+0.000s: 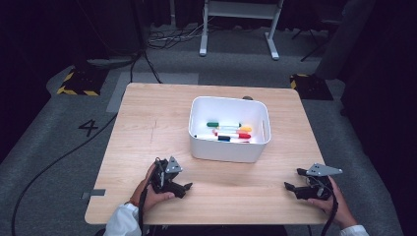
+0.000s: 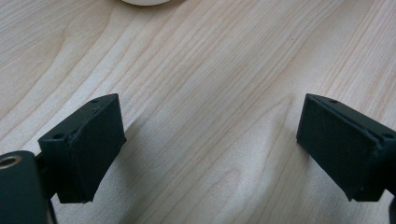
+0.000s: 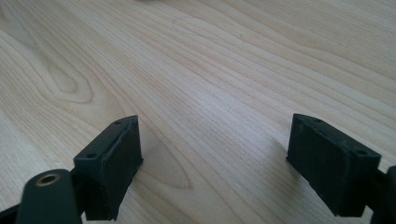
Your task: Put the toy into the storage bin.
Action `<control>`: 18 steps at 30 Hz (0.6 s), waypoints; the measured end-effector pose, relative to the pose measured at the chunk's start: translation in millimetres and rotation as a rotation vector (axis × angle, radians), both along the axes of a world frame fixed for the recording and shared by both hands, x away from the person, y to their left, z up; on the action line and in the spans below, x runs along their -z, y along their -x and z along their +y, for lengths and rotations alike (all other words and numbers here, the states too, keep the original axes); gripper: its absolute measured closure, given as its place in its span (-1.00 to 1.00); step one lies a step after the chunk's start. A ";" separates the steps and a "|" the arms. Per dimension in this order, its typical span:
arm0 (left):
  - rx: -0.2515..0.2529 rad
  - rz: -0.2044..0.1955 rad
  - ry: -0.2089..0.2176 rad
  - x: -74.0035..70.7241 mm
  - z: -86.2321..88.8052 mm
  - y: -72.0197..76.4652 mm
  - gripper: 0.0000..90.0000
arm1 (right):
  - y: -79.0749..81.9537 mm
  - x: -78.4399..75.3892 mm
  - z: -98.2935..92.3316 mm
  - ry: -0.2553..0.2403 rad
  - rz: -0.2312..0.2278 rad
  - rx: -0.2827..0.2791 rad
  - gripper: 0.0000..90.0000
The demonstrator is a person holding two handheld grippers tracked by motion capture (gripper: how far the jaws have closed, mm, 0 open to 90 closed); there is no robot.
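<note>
Both grippers, left (image 1: pixel 186 187) and right (image 1: pixel 289 187), gape empty, seemingly resting on the table (image 1: pixel 147 128).

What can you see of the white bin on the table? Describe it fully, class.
The white bin looks like smooth plastic: rectangular, rounded corners, open top, a handle slot in its right wall. It stands upright on the wooden table, right of centre. Several markers with green, red, orange and dark caps lie flat inside. Neither gripper touches it.

Table (image 1: pixel 147 128) lit bright from overhead, surroundings dark, close-ups slightly soft.
</note>
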State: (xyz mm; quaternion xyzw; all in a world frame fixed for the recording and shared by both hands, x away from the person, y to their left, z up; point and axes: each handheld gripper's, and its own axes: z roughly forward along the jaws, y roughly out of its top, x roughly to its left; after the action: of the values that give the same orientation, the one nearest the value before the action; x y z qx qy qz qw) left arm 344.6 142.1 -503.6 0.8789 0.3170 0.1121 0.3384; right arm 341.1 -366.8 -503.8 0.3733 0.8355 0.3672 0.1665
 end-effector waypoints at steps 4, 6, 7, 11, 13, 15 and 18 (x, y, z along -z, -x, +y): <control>0.000 0.000 0.000 0.0 0.0 0.0 -0.83 | 0.3 -0.1 0.1 0.003 0.000 0.003 -0.60; -0.003 0.002 0.002 0.1 -0.1 0.1 -0.83 | 0.3 0.0 0.1 0.003 -0.001 0.004 -0.60; -0.002 0.003 0.002 0.1 -0.2 0.0 -0.83 | 0.3 0.0 0.2 0.002 -0.001 0.005 -0.60; -0.003 0.005 0.004 0.2 -0.5 0.1 -0.83 | 0.3 -0.1 0.2 0.002 0.000 0.005 -0.60; -0.003 0.003 0.002 0.1 -0.4 0.0 -0.83 | 0.3 -0.1 0.2 0.002 0.000 0.005 -0.60; -0.004 0.005 0.005 0.2 -0.5 0.1 -0.83 | 0.3 -0.1 0.2 0.002 0.000 0.005 -0.61; -0.003 0.003 0.002 0.1 -0.4 0.0 -0.83 | -0.1 -0.1 0.5 0.002 0.002 0.006 -0.61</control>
State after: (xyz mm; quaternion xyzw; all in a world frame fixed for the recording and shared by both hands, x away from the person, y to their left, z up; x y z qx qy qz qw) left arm 344.7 141.7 -503.6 0.8783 0.3187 0.1110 0.3386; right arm 341.2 -366.3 -503.8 0.3757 0.8351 0.3655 0.1671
